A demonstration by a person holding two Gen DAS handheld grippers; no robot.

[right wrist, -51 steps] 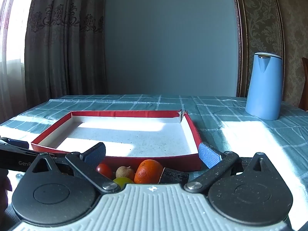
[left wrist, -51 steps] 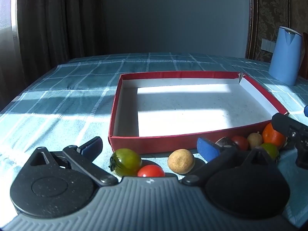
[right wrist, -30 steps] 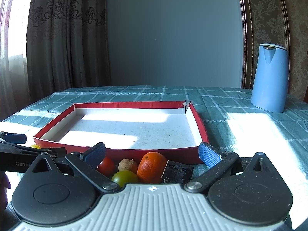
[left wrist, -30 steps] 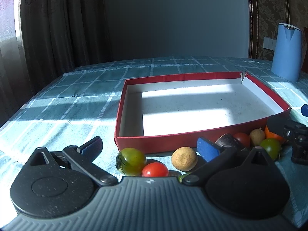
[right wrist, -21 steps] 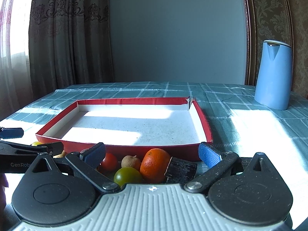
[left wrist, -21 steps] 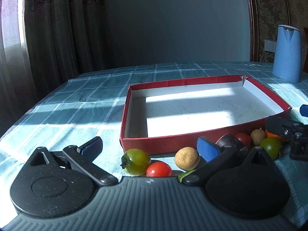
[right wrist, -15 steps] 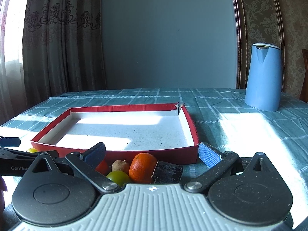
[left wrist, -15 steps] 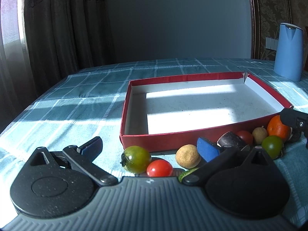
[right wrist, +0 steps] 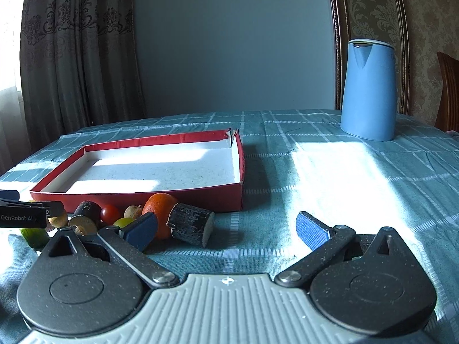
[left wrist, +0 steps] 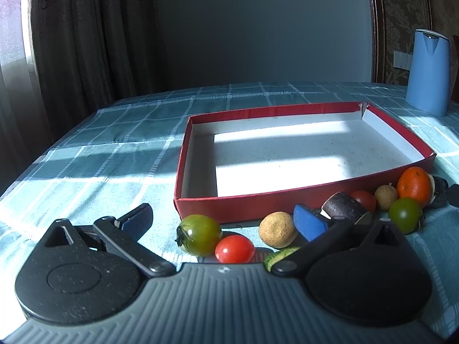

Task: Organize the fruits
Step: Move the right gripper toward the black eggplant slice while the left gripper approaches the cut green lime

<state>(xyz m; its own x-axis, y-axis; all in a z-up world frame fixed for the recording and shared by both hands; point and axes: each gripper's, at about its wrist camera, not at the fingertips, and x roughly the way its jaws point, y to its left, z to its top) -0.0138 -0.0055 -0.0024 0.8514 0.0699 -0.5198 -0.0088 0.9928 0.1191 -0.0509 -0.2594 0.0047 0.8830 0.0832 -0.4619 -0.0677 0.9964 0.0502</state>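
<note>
Both sets of fingers gape wide, empty. The red tomato point(left wrist: 234, 248) lies at twelve o'clock inside the left gripper point(left wrist: 222, 220); right gripper point(right wrist: 226, 228) faces bare surface.

A red box point(left wrist: 287, 205) with a white inside sits on a table point(left wrist: 114, 154) covered in teal cloth with a pale check. Near it lie a green tomato point(left wrist: 199, 235), a red tomato point(left wrist: 234, 248), a tan round fruit point(left wrist: 277, 230) and an orange point(left wrist: 415, 183). Far right stands a light blue jug point(right wrist: 370, 90). Both tongs have blue pads point(left wrist: 308, 222).
</note>
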